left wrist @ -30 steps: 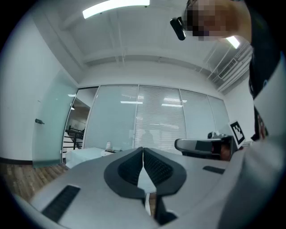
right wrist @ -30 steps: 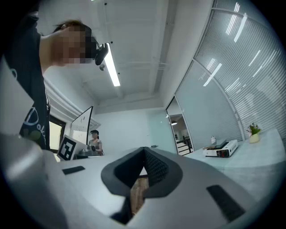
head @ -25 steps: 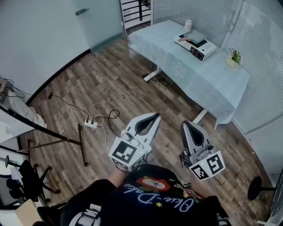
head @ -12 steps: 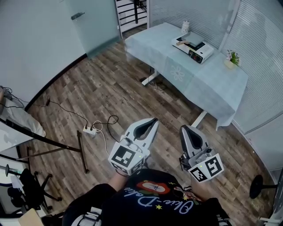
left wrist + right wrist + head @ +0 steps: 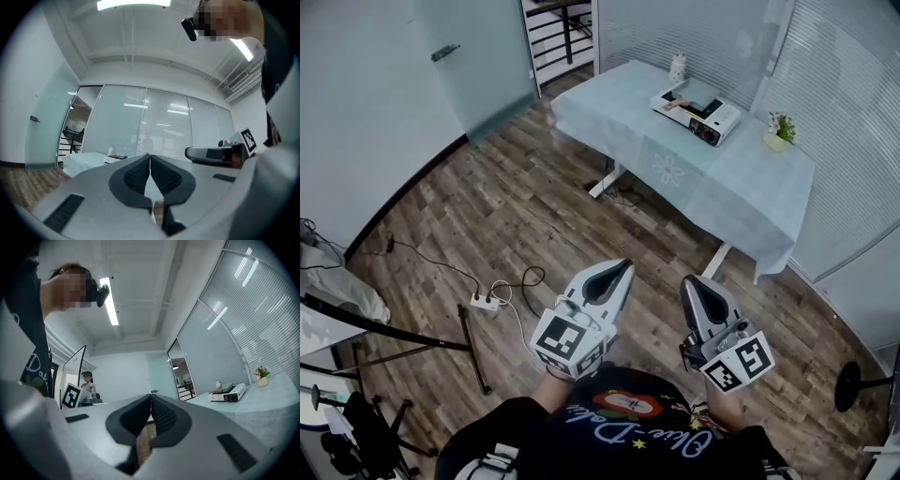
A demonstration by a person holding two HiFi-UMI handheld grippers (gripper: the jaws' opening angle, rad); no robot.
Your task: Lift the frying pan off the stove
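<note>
A white portable stove (image 5: pixel 695 105) stands on the far table, with a flat grey pan-like thing and a brownish handle on top; details are too small to make out. The stove also shows small in the left gripper view (image 5: pixel 115 158) and in the right gripper view (image 5: pixel 228 393). Both grippers are held close to my body, over the wooden floor and well short of the table. My left gripper (image 5: pixel 625 266) is shut and empty, its pads (image 5: pixel 140 173) pressed together. My right gripper (image 5: pixel 693 282) is likewise shut, with nothing between its pads (image 5: pixel 161 416).
The table wears a light blue cloth (image 5: pixel 741 183) and carries a small potted plant (image 5: pixel 780 128) and a white bottle (image 5: pixel 678 66). A power strip with cables (image 5: pixel 487 300) lies on the floor at left, beside black stand legs (image 5: pixel 403 326). Another person (image 5: pixel 87 379) stands behind.
The head view has swung, so the table and stove sit further left and lower in the picture. Both grippers keep their place before my body and stay shut.
</note>
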